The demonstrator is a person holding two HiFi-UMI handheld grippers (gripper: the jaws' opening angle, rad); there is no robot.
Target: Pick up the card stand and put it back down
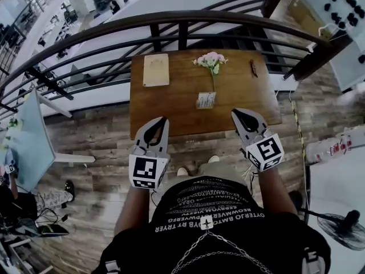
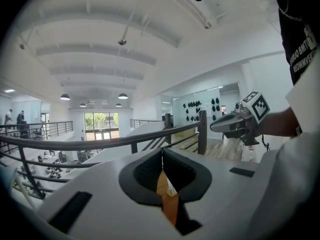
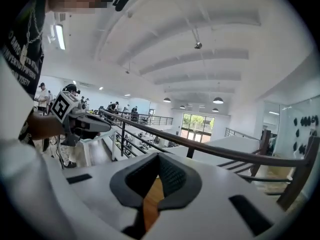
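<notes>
Only in the head view: small pale printed card stand point(image 1: 206, 100) on the brown wooden table point(image 1: 171, 110), near its front edge, face toward the person, print too small to read. Short of the table, left grey gripper point(image 1: 164, 120) and right grey gripper point(image 1: 234, 113), both closed tight on nothing. In the gripper views, just dark curved railing point(image 2: 100, 143) and hall.

The table point(image 1: 171, 116) is brown wood; on it, pink flowers point(image 1: 210, 59), a cream pad point(image 1: 155, 70), a pale card stand point(image 1: 206, 100). The black shirt point(image 1: 188, 236) bears white print.
</notes>
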